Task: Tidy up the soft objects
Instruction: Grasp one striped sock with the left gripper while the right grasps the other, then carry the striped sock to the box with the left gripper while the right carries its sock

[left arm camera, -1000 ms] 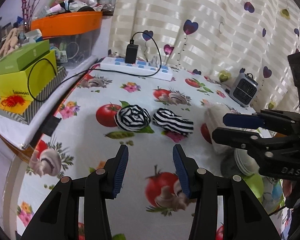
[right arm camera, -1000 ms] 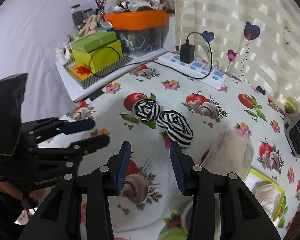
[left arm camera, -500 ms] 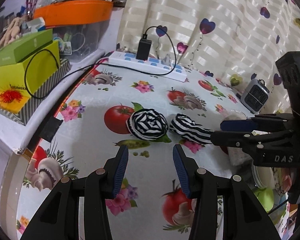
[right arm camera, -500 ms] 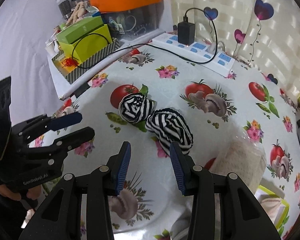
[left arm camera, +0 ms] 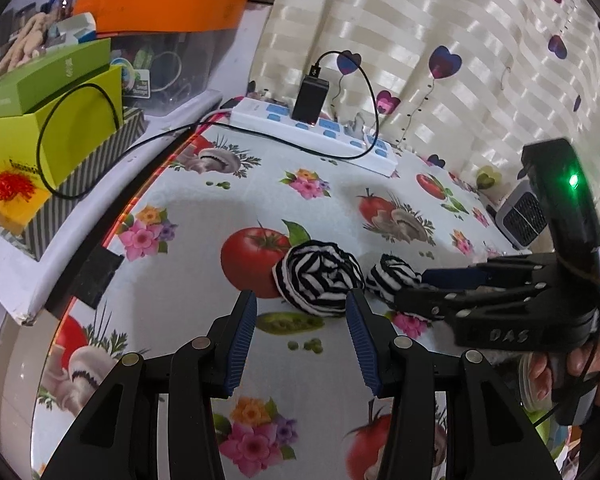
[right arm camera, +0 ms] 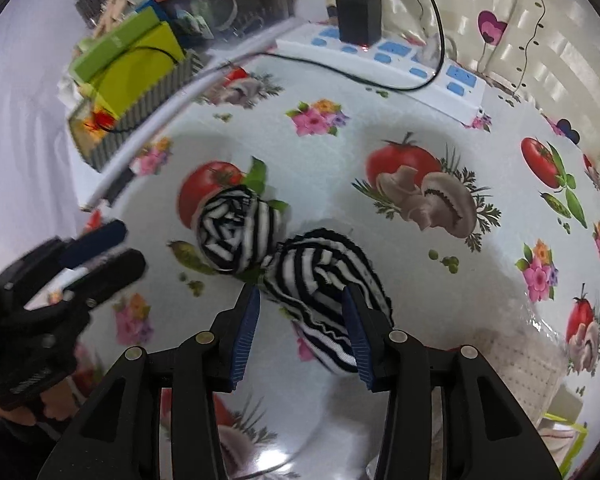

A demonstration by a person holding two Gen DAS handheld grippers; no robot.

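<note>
Two black-and-white striped rolled socks lie side by side on the printed tablecloth. The left roll [left arm camera: 319, 277] [right arm camera: 236, 232] sits just ahead of my left gripper [left arm camera: 300, 312], which is open and empty, jaws apart short of the roll. The right roll [left arm camera: 394, 278] [right arm camera: 324, 280] lies partly between the jaws of my right gripper [right arm camera: 300, 308], which is open around its near end. The right gripper also shows in the left wrist view [left arm camera: 452, 284], covering part of that roll. The left gripper shows in the right wrist view [right arm camera: 100, 248], left of the rolls.
A white power strip [left arm camera: 312, 128] with a black charger and cable lies at the table's back edge. Green boxes [left arm camera: 60, 120] and an orange-lidded bin [left arm camera: 160, 4] stand on a shelf at left. A small heater [left arm camera: 520, 220] is at right. A beige towel [right arm camera: 516, 364] lies at right.
Both grippers have moved forward and down toward the striped rolls. The right gripper's jaws now straddle the right roll; the left gripper is close behind the left roll.
</note>
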